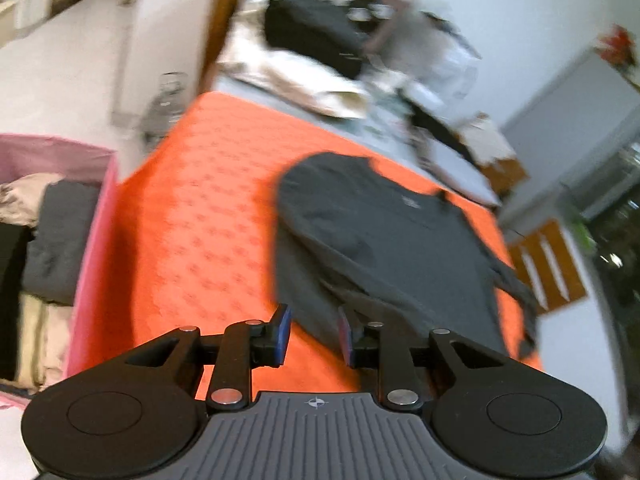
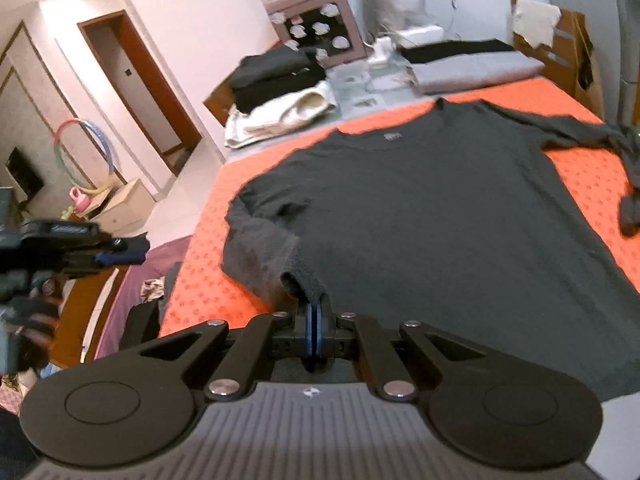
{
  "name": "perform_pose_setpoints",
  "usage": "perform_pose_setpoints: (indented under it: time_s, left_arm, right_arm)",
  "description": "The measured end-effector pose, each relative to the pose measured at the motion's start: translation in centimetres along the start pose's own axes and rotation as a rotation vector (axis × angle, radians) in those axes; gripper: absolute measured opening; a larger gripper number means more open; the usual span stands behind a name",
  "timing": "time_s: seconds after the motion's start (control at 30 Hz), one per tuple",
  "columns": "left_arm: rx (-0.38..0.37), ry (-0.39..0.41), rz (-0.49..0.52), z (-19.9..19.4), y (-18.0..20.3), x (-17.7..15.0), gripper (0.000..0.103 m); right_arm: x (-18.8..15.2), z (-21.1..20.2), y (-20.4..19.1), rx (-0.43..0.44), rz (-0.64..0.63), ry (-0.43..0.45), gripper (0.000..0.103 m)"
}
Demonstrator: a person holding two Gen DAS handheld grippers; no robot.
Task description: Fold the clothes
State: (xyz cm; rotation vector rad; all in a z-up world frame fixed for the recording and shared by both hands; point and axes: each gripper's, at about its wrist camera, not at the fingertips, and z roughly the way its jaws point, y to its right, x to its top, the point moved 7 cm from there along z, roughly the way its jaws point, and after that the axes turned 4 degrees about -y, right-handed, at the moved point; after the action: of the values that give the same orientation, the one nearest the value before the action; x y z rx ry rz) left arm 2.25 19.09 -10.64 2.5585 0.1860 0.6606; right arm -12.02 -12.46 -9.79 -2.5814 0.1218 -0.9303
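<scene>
Right wrist: fingers (image 2: 315,312) pinched on sleeve cuff (image 2: 304,280).

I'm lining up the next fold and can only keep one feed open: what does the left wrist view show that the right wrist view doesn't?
Left wrist only: the left gripper with jaws apart and nothing between them, plus the inside of the pink bin holding folded clothes. Right wrist only: the right gripper shut on the sleeve cuff, and the hula hoop. Both: the dark long-sleeve shirt spread on the orange cover.

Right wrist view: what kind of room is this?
Probably a home bedroom: a bed with an orange cover, stacks of clothes behind the dark shirt, and a wooden doorway beyond.
</scene>
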Motion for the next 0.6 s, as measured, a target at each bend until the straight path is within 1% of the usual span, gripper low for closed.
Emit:
perform_pose_setpoints:
  time_s: [0.07,0.13,0.23,0.43,0.5,0.57,0.6]
  left_arm:
    - [0.025,0.008,-0.039,1.6,-0.9,1.4,0.028]
    - [0.038,0.016,-0.072,3.4,-1.4,2.9,0.03]
    - [0.053,0.018,-0.094,6.2,-1.5,5.0,0.033]
    - [0.056,-0.029,-0.197,12.2,-1.6,8.1,0.032]
    - [0.07,-0.035,-0.237,13.5,-1.8,8.7,0.032]
    - [0.072,-0.042,-0.267,14.6,-1.8,8.9,0.027]
    - [0.088,-0.039,-0.266,14.9,-1.8,9.0,0.014]
  right_arm:
    - [-0.2,0.3,0.6,0.005,0.001,-0.015,0.003]
    - [-0.4,0.6,0.8,0.013,-0.004,-0.032,0.003]
    - [-0.4,1.5,0.5,0.027,-0.025,-0.052,0.003]
    - [-0.1,1.5,0.1,0.025,-0.062,-0.064,0.004]
    - [0.0,1.2,0.3,0.017,-0.059,-0.058,0.004]
    - [0.1,1.0,0.6,0.011,-0.049,-0.051,0.004]
    - [0.0,0.9,0.7,0.008,-0.043,-0.047,0.004]
